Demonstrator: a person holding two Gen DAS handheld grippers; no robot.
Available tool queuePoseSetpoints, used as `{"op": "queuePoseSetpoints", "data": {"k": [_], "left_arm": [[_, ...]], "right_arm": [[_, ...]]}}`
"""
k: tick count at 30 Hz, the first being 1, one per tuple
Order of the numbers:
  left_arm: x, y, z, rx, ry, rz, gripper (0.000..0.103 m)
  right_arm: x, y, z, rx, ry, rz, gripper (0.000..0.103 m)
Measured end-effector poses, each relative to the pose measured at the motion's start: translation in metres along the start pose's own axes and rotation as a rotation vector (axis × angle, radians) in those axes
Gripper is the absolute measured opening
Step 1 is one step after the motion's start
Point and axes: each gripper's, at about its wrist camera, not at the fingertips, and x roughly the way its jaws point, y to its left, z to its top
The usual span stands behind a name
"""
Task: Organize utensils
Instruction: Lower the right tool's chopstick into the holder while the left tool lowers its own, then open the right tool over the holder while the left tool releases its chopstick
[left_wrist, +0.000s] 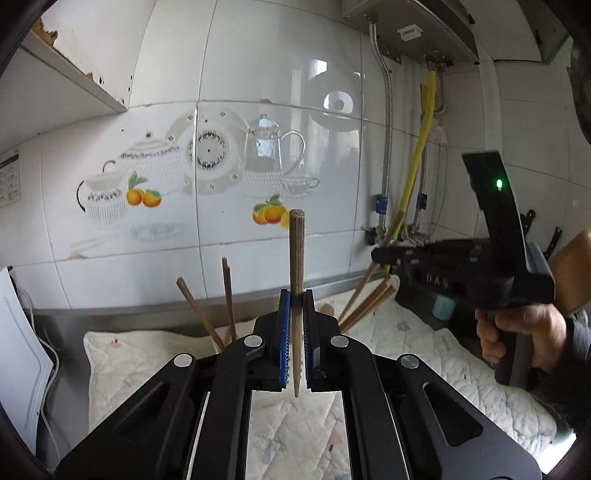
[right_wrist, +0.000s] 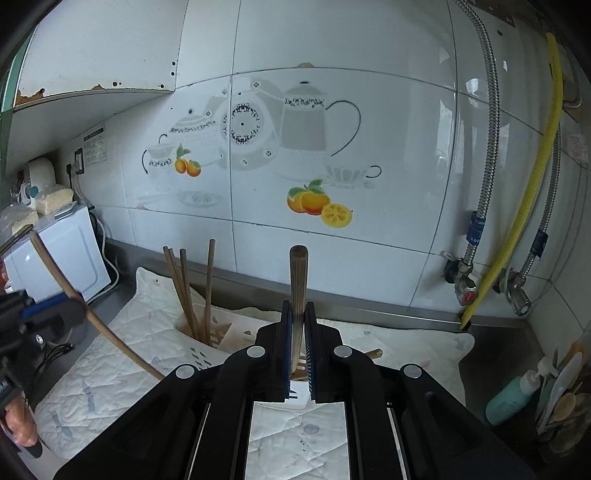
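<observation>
**Both tongs clamped on chopsticks above the worktop**

Your left tongs are closed on a wooden chopstick. It stands nearly upright between the blue pads, thick end up, with its thin tip hanging just below them.

Your right tongs are likewise closed on a second chopstick, upright, thick end up. In the left wrist view this right tool appears at the right edge, gripped by your hand, with more chopsticks seen near its front end; whether these are touching it, you cannot tell from here.

The utensil holder, a pale slotted tub, sits on the quilted cloth spread over the worktop, near the tiled wall. Four chopsticks stand in it, leaning slightly. The held chopsticks are both above the cloth, clear of the tub.

In the right wrist view, the left tool shows at the left edge with its chopstick slanting across the cloth. A white appliance stands behind it. A teal bottle stands in the right corner.
</observation>
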Motion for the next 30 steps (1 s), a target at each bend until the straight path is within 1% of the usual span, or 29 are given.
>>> {"op": "queuePoseSetpoints", "data": {"k": [2, 7, 9, 11, 13, 14, 15, 16, 17, 19, 21, 27, 30], "left_arm": [[0.004, 0.002, 0.013, 0.009, -0.03, 0.016, 0.005], [0.017, 0.009, 0.035, 0.008, -0.067, 0.058, 0.005], [0.025, 0.013, 0.039, 0.008, -0.075, 0.081, 0.005], [0.033, 0.019, 0.042, -0.005, -0.069, 0.086, 0.005], [0.042, 0.025, 0.041, -0.015, -0.06, 0.099, 0.005], [0.046, 0.027, 0.039, -0.019, -0.056, 0.103, 0.005], [0.049, 0.029, 0.037, -0.022, -0.052, 0.106, 0.005], [0.053, 0.031, 0.035, -0.022, -0.047, 0.115, 0.005], [0.056, 0.032, 0.033, -0.021, -0.043, 0.126, 0.005], [0.062, 0.036, 0.028, -0.033, -0.032, 0.123, 0.005], [0.067, 0.04, 0.024, -0.041, -0.018, 0.127, 0.005], [0.081, 0.049, 0.013, -0.067, 0.023, 0.122, 0.005], [0.085, 0.049, 0.008, -0.06, 0.039, 0.126, 0.005]], "right_arm": [[0.008, 0.0, -0.001, 0.0, 0.016, 0.006, 0.006], [0.026, 0.001, -0.008, -0.007, 0.053, 0.012, 0.007], [0.032, 0.001, -0.01, -0.01, 0.064, 0.009, 0.007], [0.036, 0.0, -0.013, -0.006, 0.07, 0.011, 0.007], [0.038, -0.001, -0.014, -0.006, 0.068, 0.012, 0.009], [0.038, -0.001, -0.014, -0.006, 0.066, 0.013, 0.011], [0.038, -0.001, -0.015, -0.007, 0.065, 0.012, 0.016], [0.038, -0.001, -0.015, -0.008, 0.063, 0.011, 0.018], [0.037, -0.001, -0.015, -0.012, 0.059, 0.01, 0.018], [0.035, 0.0, -0.016, -0.019, 0.053, 0.008, 0.018], [0.034, 0.0, -0.016, -0.019, 0.048, 0.008, 0.023], [0.027, 0.003, -0.02, -0.032, 0.035, 0.004, 0.028], [0.024, 0.006, -0.023, -0.043, 0.028, 0.006, 0.031]]}}
